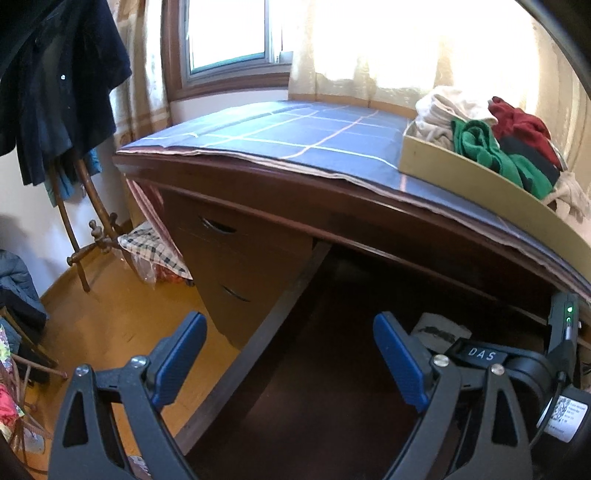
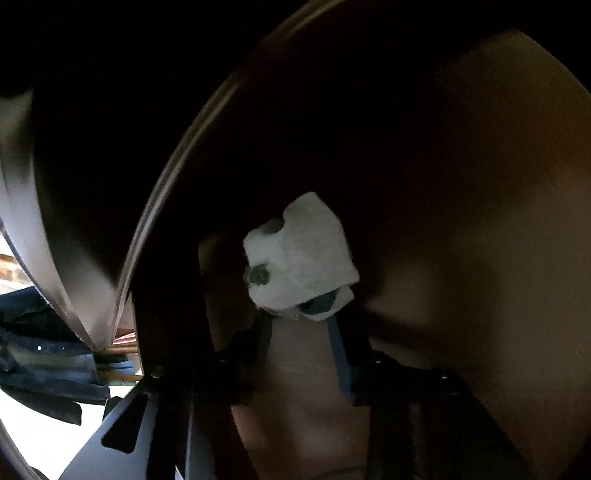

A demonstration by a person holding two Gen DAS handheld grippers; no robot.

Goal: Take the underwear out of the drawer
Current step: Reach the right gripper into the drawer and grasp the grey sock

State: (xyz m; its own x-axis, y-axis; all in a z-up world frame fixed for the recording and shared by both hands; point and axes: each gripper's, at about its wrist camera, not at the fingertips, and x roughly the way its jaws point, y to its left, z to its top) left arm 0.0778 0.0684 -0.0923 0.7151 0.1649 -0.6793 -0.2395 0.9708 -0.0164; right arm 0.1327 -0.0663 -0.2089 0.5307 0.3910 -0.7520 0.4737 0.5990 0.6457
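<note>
Hanging at nine to eleven o'clock in the left wrist view, dark clothes (image 1: 55,85) drape a wooden stand (image 1: 79,236) over the orange floor (image 1: 122,317). Toward twelve o'clock a window (image 1: 229,33) glows behind pale curtains (image 1: 388,48), and below it the desk (image 1: 236,251) carries a blue checked cloth (image 1: 295,133). At two o'clock a tan tray (image 1: 454,166) sits on that cloth, piled with white, green and red garments (image 1: 480,140). At six o'clock the left gripper (image 1: 291,362) stands with its blue pads wide apart and nothing between them, over the pulled-out drawer (image 1: 295,369). At four o'clock the right gripper (image 1: 484,358) reaches into the drawer toward a pale folded piece (image 1: 439,328) lying on the drawer floor. Seen from the right wrist, the drawer interior (image 2: 461,184) is dark; at the centre the white rolled underwear (image 2: 303,258) rests inside the drawer, and the right gripper (image 2: 299,314) has its jaws drawn narrow, both tips pressed onto the near end of the roll.
</note>
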